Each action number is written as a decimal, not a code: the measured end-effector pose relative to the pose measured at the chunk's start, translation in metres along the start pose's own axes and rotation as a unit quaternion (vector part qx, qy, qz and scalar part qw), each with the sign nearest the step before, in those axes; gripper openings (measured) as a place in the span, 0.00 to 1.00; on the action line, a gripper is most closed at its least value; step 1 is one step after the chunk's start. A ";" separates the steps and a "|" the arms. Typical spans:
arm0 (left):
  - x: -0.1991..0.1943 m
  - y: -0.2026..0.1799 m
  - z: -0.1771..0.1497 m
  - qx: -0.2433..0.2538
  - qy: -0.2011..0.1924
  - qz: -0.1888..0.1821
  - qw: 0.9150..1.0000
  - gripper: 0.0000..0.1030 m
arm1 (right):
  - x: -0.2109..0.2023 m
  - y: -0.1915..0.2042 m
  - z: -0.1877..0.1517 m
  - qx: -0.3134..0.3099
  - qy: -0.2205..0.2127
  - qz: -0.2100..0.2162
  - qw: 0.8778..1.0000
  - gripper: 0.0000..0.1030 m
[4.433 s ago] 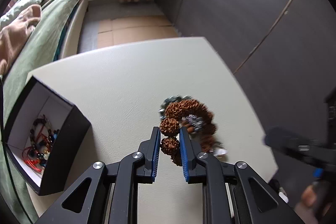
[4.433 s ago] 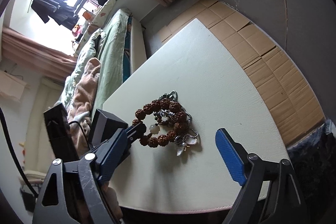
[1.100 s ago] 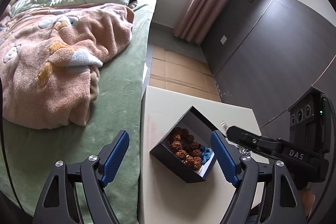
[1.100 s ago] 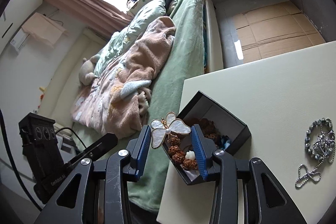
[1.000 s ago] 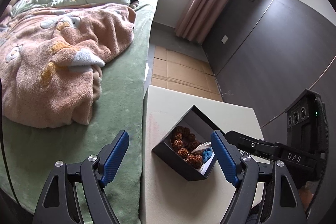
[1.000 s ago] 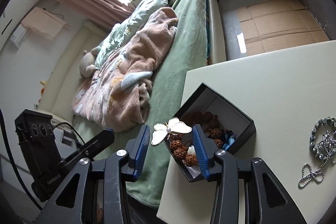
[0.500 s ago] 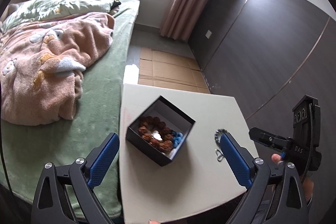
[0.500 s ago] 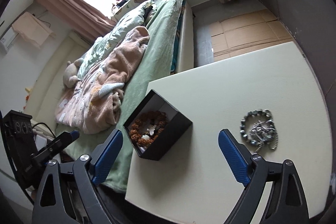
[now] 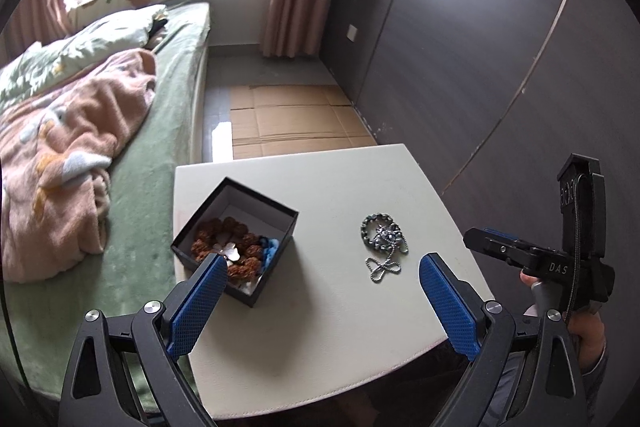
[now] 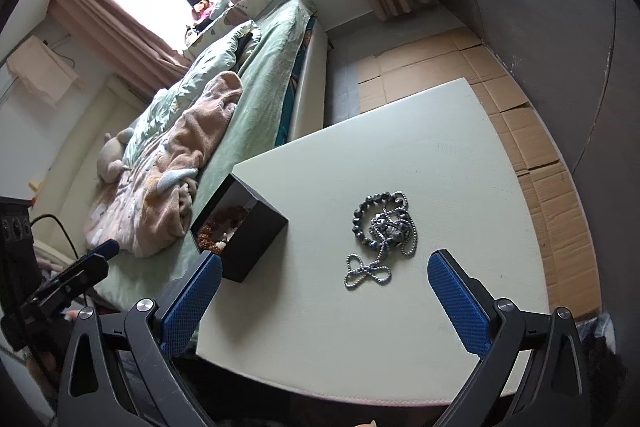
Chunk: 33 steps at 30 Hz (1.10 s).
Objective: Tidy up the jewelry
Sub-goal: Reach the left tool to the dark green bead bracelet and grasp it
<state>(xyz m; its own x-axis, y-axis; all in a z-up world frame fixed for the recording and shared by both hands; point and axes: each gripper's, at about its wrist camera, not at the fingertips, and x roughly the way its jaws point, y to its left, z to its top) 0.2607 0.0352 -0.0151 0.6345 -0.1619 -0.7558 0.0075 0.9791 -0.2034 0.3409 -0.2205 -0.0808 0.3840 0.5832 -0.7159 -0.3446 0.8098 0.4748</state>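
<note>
A black box (image 9: 276, 247) (image 10: 256, 241) stands at the left edge of the white table (image 9: 320, 327) (image 10: 380, 327). Inside lie a brown bead bracelet (image 9: 208, 233), a pearly butterfly brooch (image 9: 229, 249) and something blue (image 9: 270, 247). A dark bead bracelet with a silver ball chain (image 9: 382, 241) (image 10: 382, 229) lies loose on the table to the right of the box. My left gripper (image 9: 320, 291) is open and empty above the table's near edge. My right gripper (image 10: 324, 287) is open and empty, held above the near edge with the chain between its fingers' line of sight.
A bed with a green cover (image 9: 160, 99) and a pink blanket (image 9: 60, 155) lies along the table's left side. Cardboard sheets (image 9: 296, 123) cover the floor beyond. A dark wall panel (image 9: 480, 67) runs on the right.
Both grippers have pulled back and to the right from the box. The right gripper let go of the butterfly brooch, which now lies in the box, and opened wide.
</note>
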 end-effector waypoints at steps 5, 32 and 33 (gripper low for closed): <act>0.017 -0.019 0.008 0.030 0.011 -0.014 0.999 0.91 | -0.008 -0.021 -0.004 0.041 -0.017 -0.007 0.999 1.00; 0.203 -0.057 0.028 0.055 0.169 -0.036 0.983 0.29 | 0.004 -0.086 -0.002 0.158 -0.009 -0.079 0.984 0.83; 0.207 -0.057 0.027 0.056 0.172 -0.034 0.983 0.26 | 0.005 -0.087 -0.001 0.159 -0.008 -0.079 0.984 0.83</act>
<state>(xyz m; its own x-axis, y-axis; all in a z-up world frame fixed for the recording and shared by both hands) 0.4130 -0.0512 -0.1429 0.3311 -0.2414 -0.9122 0.1393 0.9686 -0.2058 0.3719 -0.2879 -0.1266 0.4258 0.4469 -0.7867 0.0058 0.8681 0.4963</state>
